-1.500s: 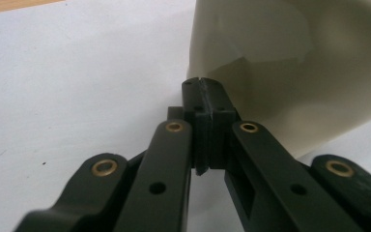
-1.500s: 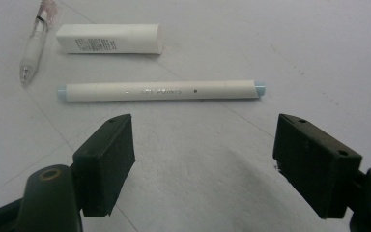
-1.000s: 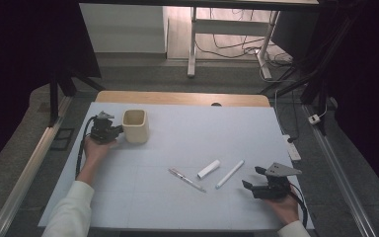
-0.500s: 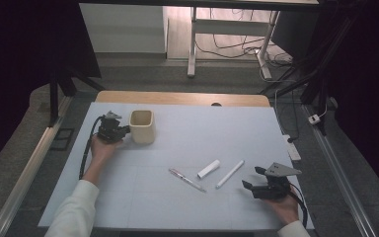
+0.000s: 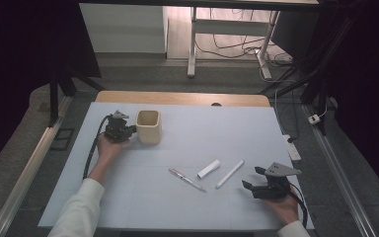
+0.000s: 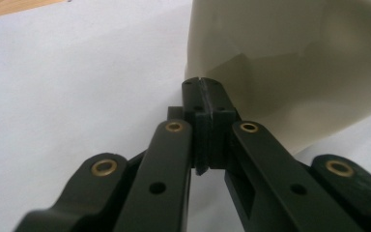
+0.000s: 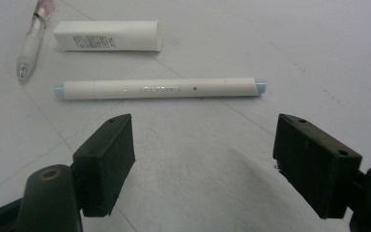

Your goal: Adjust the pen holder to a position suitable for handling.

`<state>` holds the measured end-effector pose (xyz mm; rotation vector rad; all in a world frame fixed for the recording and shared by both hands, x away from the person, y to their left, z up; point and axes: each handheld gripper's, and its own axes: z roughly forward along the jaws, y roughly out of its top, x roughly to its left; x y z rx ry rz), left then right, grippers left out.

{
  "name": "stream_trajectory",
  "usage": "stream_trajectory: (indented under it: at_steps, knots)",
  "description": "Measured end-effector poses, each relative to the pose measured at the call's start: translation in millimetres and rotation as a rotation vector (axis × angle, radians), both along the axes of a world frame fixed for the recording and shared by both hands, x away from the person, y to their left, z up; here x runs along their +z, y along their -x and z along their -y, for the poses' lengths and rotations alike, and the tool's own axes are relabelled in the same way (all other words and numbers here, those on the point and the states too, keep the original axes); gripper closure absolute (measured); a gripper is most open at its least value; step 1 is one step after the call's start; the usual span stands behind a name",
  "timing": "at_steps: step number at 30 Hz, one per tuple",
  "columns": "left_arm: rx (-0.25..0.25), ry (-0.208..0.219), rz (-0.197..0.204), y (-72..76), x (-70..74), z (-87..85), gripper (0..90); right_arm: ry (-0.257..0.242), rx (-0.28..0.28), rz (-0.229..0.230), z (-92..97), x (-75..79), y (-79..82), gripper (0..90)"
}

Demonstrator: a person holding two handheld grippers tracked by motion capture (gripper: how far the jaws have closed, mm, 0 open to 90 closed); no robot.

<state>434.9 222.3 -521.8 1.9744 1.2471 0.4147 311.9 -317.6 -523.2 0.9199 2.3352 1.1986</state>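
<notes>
A: High view: the left gripper [image 5: 128,131] is seen with its fingers pressed together, tips set against the near wall of the cream cup [image 5: 148,126] at the far left of the table [image 5: 187,212]. Nothing is clamped between them.

B: And in the left gripper view, the closed fingers [image 6: 205,99] are shown touching the cup's side low down, so a push rather than a grasp is judged to be in hand.

A: The cup is judged best nudged low and square on its wall, so that it slides toward the middle and is not tipped.

B: The right gripper [image 5: 250,186] is held near the front right corner, fingers spread wide and empty. In the right gripper view the white marker [image 7: 159,89] lies just ahead of them, with the small white tube [image 7: 107,36] and the clear pen [image 7: 33,42] beyond.

A: Those three are left well apart from the cup. A slow, steady push should be kept, and stopped short of the pens.
</notes>
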Motion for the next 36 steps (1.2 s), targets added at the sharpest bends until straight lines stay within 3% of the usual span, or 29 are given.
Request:
stream_trajectory:
  at_steps: [36]
  knots:
    - [-0.103,-0.016,0.000,-6.0,2.5,48.9,89.0,-0.001,-0.001,0.004,-0.2,-0.3,-0.2,22.5]
